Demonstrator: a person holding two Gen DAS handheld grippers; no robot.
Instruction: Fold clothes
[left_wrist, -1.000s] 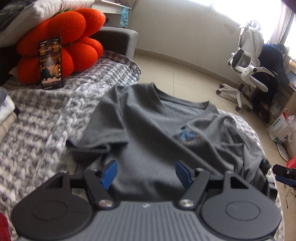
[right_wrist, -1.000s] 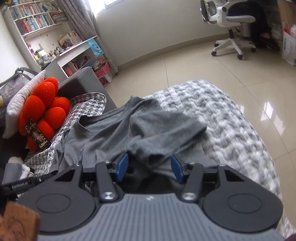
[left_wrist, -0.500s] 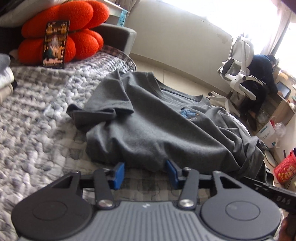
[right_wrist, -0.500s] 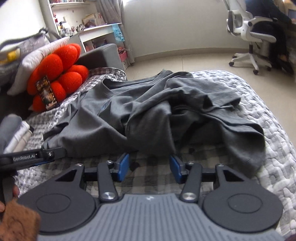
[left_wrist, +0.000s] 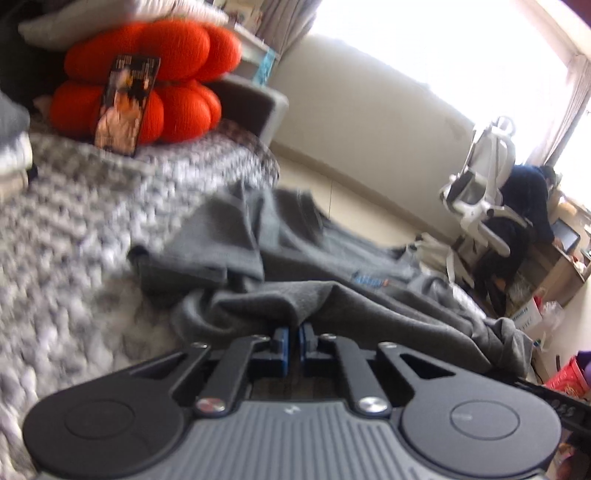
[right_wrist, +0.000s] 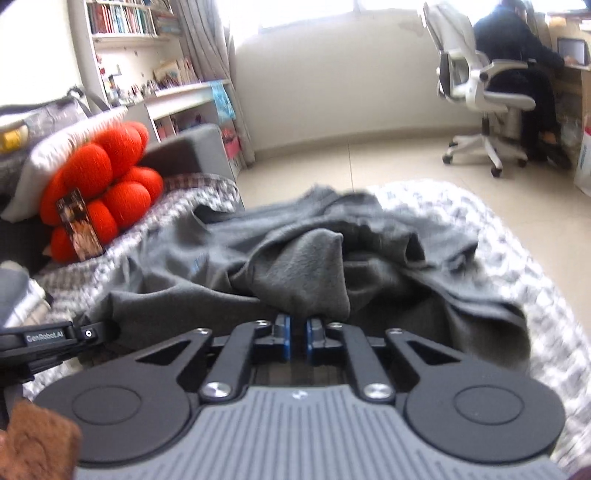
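Left wrist view: left claw (left_wrist: 292, 334), blue pads drawn narrow, pinching the near hem of a grey T-shirt (left_wrist: 369, 306). Shirt lies crumpled on a grey-white knit blanket (left_wrist: 74, 229) covering the bed. Right wrist view: right claw (right_wrist: 297, 332), likewise narrow, gripping a raised fold of the same hem. Orange cushion (right_wrist: 107, 184) beyond; white office chair (right_wrist: 480, 96), occupied.

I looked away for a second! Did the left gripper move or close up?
Yes. The left gripper came down toward the near hem of the gray T-shirt on the blanket, and its jaws went from wide open to shut on it.
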